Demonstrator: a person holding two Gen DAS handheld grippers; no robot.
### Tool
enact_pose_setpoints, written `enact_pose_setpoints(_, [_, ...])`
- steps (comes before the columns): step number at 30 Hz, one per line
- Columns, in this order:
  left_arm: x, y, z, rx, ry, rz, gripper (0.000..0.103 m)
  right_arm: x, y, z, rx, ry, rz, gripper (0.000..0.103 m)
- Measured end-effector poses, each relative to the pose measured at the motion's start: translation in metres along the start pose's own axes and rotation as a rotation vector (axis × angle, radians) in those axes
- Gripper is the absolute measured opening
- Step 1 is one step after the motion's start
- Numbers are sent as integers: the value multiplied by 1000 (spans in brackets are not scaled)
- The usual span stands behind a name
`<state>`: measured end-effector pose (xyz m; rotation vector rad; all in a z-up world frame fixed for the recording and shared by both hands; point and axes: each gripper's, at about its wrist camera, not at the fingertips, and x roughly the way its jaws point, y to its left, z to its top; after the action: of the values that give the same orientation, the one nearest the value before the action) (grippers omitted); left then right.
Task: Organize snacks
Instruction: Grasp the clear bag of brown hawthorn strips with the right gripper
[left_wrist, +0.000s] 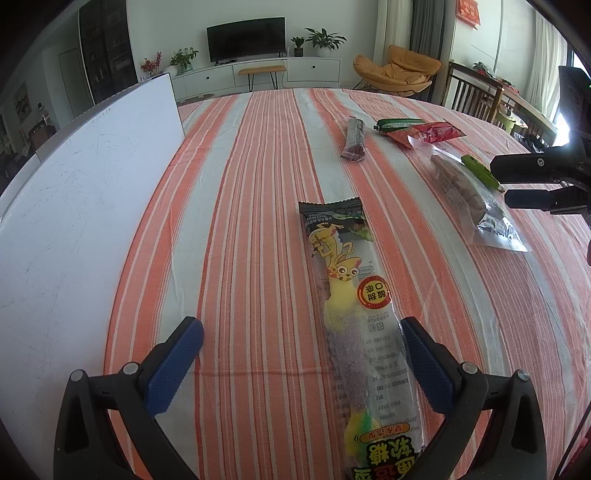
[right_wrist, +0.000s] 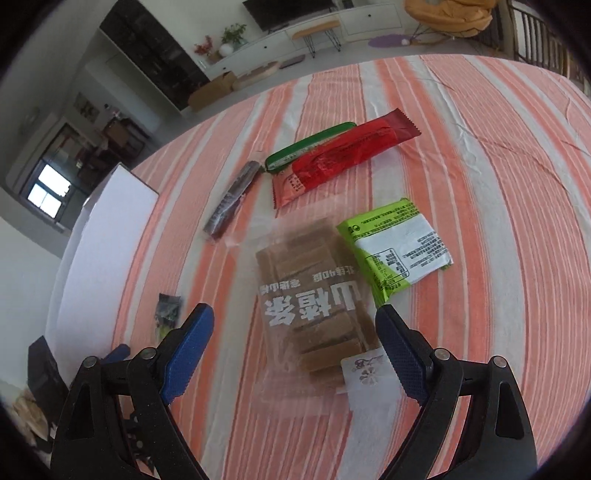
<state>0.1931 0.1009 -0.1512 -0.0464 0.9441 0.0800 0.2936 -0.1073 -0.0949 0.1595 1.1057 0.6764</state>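
My left gripper (left_wrist: 303, 332) is open, its jaws either side of a long yellow gummy candy packet (left_wrist: 354, 317) lying on the striped tablecloth. My right gripper (right_wrist: 295, 325) is open, low over a clear bag of brown hawthorn strips (right_wrist: 314, 295), which also shows in the left wrist view (left_wrist: 469, 188). Beside the bag lies a green and white packet (right_wrist: 395, 247). Further off lie a red packet (right_wrist: 340, 158), a green sausage stick (right_wrist: 310, 146) and a thin dark stick packet (right_wrist: 232, 199). The right gripper also shows at the right edge of the left wrist view (left_wrist: 502, 184).
A white box (left_wrist: 66, 206) stands along the table's left side; it also shows in the right wrist view (right_wrist: 107, 236). The orange striped cloth (left_wrist: 251, 184) covers the table. Wooden chairs (left_wrist: 476, 92) stand at the far right edge.
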Motion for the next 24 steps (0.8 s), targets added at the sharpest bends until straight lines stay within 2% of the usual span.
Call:
enact_pose_setpoints(3, [0, 0, 0, 0, 0, 0, 103, -6, 17, -1, -50, -34, -128, 92])
enact_pose_setpoints(6, [0, 0, 0, 0, 0, 0, 103, 17, 12, 11, 57, 32, -212, 91])
enact_pose_setpoints(9, [0, 1, 0, 0, 0, 0, 103, 35, 2, 18, 129, 55, -310, 93])
enact_pose_setpoints(12, [0, 0, 1, 0, 0, 0, 103, 53, 22, 15, 23, 34, -466, 92])
enact_pose_setpoints(13, [0, 0, 1, 0, 0, 0, 103, 55, 27, 12, -7, 29, -503, 89])
enact_pose_setpoints(15, [0, 0, 1, 0, 0, 0, 103, 46, 31, 5, -12, 6, -474, 74])
enact_pose_setpoints(16, [0, 0, 1, 0, 0, 0, 103, 41, 34, 3, -30, 21, -460, 56])
enact_pose_setpoints(19, [0, 0, 1, 0, 0, 0, 103, 24, 34, -15, -37, 87, -403, 53])
enact_pose_setpoints(21, [0, 0, 1, 0, 0, 0, 103, -1, 34, -38, -43, 70, -394, 53])
enact_pose_setpoints(22, [0, 1, 1, 0, 0, 0, 103, -13, 37, -52, -56, 38, -416, 53])
enact_pose_setpoints(24, [0, 1, 1, 0, 0, 0, 103, -36, 39, -79, -101, -41, -529, 54])
